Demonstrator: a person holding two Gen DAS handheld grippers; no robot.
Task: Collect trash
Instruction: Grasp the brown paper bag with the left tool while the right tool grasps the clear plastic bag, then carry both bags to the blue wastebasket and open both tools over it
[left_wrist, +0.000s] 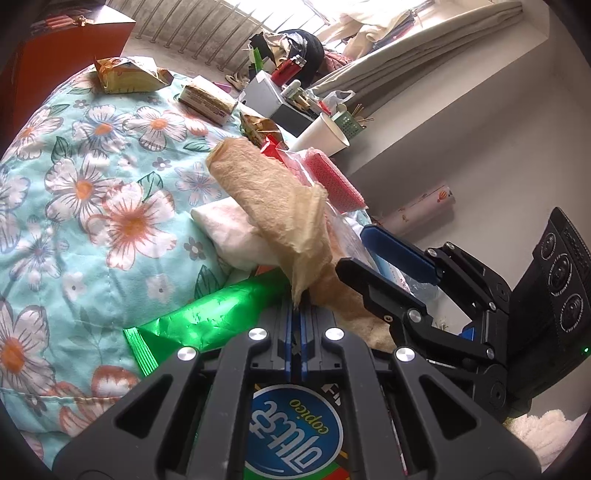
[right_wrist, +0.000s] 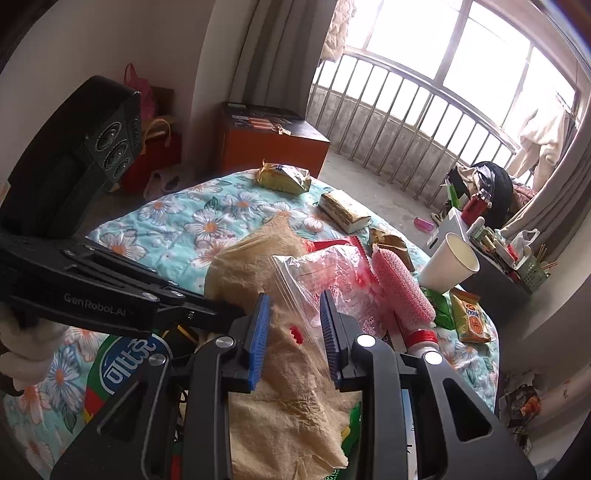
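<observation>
A heap of trash lies on the floral bedspread (left_wrist: 92, 192). On top is a crumpled tan paper (left_wrist: 273, 206) (right_wrist: 295, 387). My left gripper (left_wrist: 295, 317) is shut on the paper's lower corner. In the right wrist view it reaches in from the left (right_wrist: 225, 314). My right gripper (right_wrist: 295, 332) has its blue pads pressed on the same tan paper and a clear zip bag (right_wrist: 325, 269). In the left wrist view it comes in from the right (left_wrist: 384, 266). A pink foam net (right_wrist: 402, 291), a green wrapper (left_wrist: 207, 321) and a white paper cup (right_wrist: 450, 262) lie close by.
A yellow snack packet (right_wrist: 284, 177) and a tissue pack (right_wrist: 343, 212) rest farther back on the bed. A red-capped bottle (right_wrist: 424, 339) and an orange packet (right_wrist: 471, 314) lie right. A crowded side table (right_wrist: 495, 254) stands beyond the bed, an orange cabinet (right_wrist: 269, 144) behind.
</observation>
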